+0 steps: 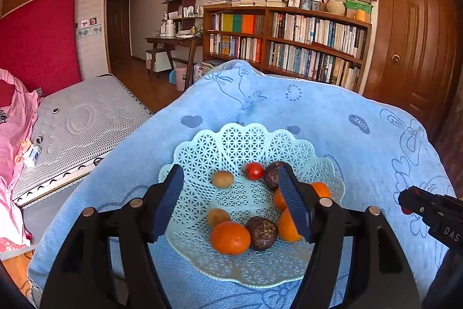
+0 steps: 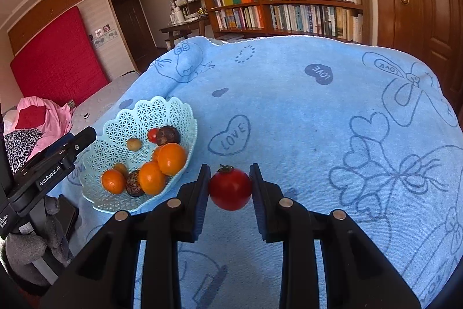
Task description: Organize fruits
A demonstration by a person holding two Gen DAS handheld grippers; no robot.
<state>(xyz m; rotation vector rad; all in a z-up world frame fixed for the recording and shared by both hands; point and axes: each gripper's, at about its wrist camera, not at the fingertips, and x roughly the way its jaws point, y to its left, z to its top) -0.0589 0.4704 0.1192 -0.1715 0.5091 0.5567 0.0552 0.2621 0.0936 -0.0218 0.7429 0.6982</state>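
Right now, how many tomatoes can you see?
2: one tomato clamped in the right gripper above the towel; a smaller one in the basket. Others may be hidden.

Left wrist view: looking forward and down along its fingers, sitting close above the basket on the blue towel. Right wrist view: sitting further right, facing the same way, catching that basket at its left. Both are sharing towel, basket and bookshelf.
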